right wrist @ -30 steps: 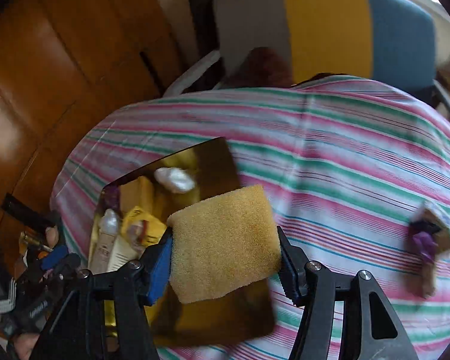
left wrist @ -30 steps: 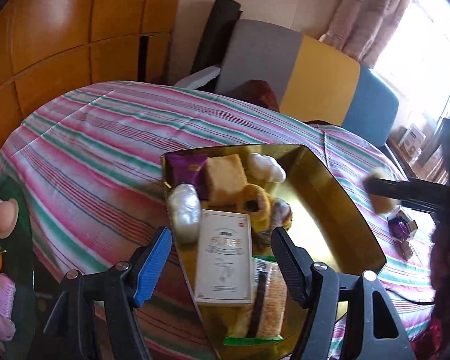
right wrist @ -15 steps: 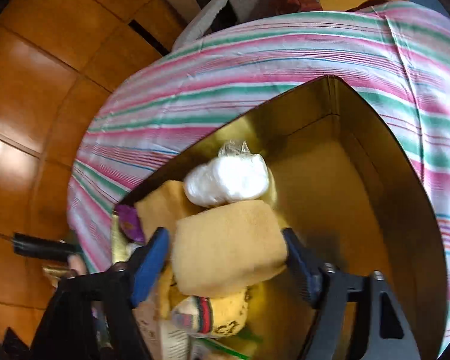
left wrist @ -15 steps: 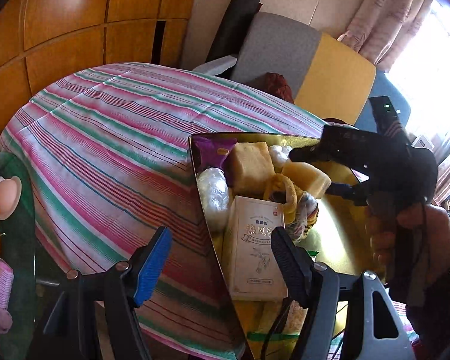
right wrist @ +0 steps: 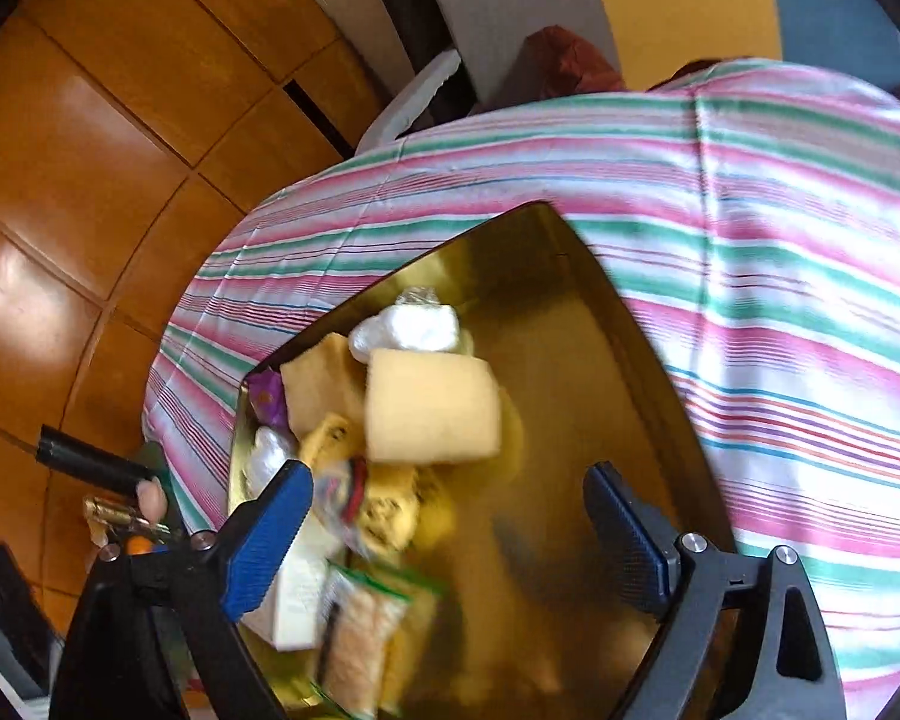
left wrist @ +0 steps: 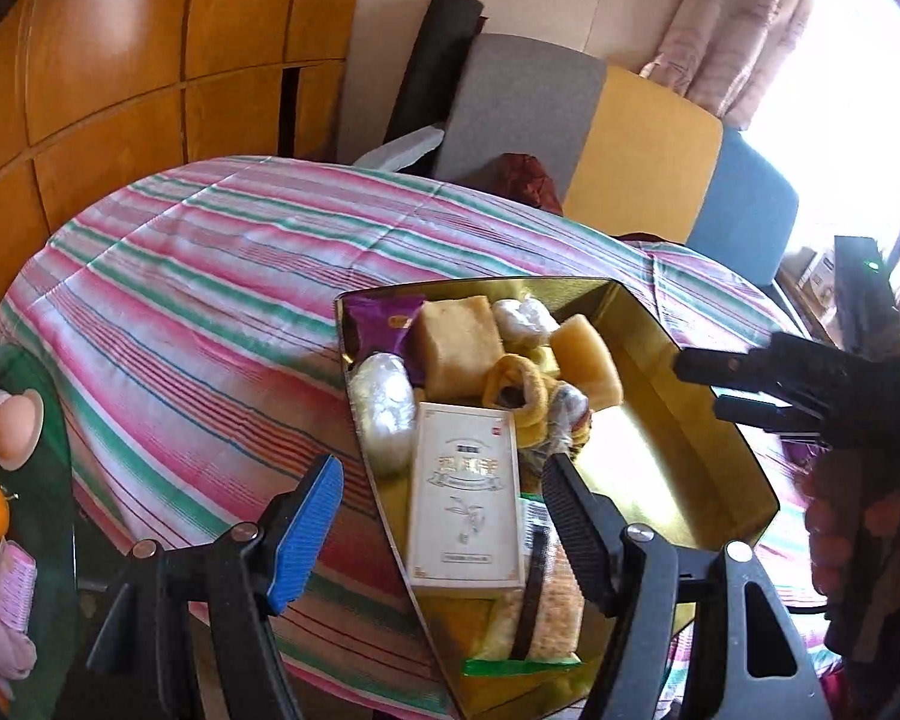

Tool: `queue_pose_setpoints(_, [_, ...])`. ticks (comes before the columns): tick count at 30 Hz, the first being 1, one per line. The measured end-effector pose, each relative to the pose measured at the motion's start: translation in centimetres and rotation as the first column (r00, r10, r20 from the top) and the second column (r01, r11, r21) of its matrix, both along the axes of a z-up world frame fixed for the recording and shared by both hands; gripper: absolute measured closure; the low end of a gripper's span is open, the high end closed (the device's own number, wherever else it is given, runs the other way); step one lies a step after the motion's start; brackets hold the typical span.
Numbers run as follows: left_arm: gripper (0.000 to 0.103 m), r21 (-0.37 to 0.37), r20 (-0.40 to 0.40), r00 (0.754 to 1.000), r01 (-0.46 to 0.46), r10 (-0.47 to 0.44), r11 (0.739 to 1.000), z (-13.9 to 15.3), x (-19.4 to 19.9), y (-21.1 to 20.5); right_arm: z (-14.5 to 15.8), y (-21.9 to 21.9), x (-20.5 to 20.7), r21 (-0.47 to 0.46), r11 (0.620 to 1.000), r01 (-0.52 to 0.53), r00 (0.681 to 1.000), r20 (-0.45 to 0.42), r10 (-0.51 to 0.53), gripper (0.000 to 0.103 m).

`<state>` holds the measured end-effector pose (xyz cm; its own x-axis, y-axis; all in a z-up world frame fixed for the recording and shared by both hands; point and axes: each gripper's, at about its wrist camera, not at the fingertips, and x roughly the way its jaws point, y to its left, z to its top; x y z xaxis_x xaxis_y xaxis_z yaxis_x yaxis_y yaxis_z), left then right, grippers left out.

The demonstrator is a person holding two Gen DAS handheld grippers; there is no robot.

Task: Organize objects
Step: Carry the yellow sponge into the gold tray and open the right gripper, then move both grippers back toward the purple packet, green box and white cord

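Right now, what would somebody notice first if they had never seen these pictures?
Probably the shiny gold tray on the striped tablecloth, with snacks heaped at its left end. A yellow sponge lies on that heap, and a white box sits at the near side. The right gripper hangs open above the tray.

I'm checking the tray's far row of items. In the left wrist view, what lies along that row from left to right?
Purple packet → tan sponge block → white wrapped bundle → pale yellow sponge, all inside the gold tray.
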<state>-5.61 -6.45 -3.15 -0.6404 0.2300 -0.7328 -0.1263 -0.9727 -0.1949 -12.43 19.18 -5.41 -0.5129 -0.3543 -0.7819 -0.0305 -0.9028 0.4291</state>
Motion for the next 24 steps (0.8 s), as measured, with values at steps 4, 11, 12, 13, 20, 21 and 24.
queue_pose_setpoints(4, [0.034,-0.016,-0.008,0.999,0.031,-0.031,0.999,0.4,0.4,1.2,1.2,1.6,2.4,0.057,0.998,-0.005,0.999,-0.038,0.008,0.009])
queue_pose_setpoints(11, [0.033,-0.037,-0.015,0.996,0.085,-0.085,0.996,0.8,1.1,3.5,2.5,6.6,6.2,0.115,0.991,0.070,0.996,-0.071,-0.063,0.008])
queue_pose_setpoints(12, [0.033,-0.040,-0.016,0.995,0.093,-0.093,0.995,0.8,1.2,3.8,2.6,7.6,6.7,0.117,0.989,0.089,0.994,-0.073,-0.081,0.008])
queue_pose_setpoints(13, [0.033,-0.043,-0.016,0.995,0.101,-0.102,0.994,0.8,1.3,4.1,2.8,8.6,7.3,0.121,0.987,0.108,0.992,-0.077,-0.099,0.008])
queue_pose_setpoints(20, [0.033,-0.073,-0.015,0.988,0.154,-0.155,0.985,1.0,1.7,6.7,3.6,17.0,11.1,0.169,0.945,0.279,0.959,-0.096,-0.266,0.008])
queue_pose_setpoints(21, [0.033,-0.079,-0.015,0.986,0.161,-0.163,0.984,1.0,1.8,7.1,3.6,18.3,11.6,0.178,0.935,0.307,0.951,-0.098,-0.293,0.008])
queue_pose_setpoints(24, [0.033,-0.098,-0.011,0.981,0.189,-0.191,0.977,1.1,1.8,8.5,3.8,22.3,13.1,0.209,0.892,0.400,0.916,-0.112,-0.384,0.006])
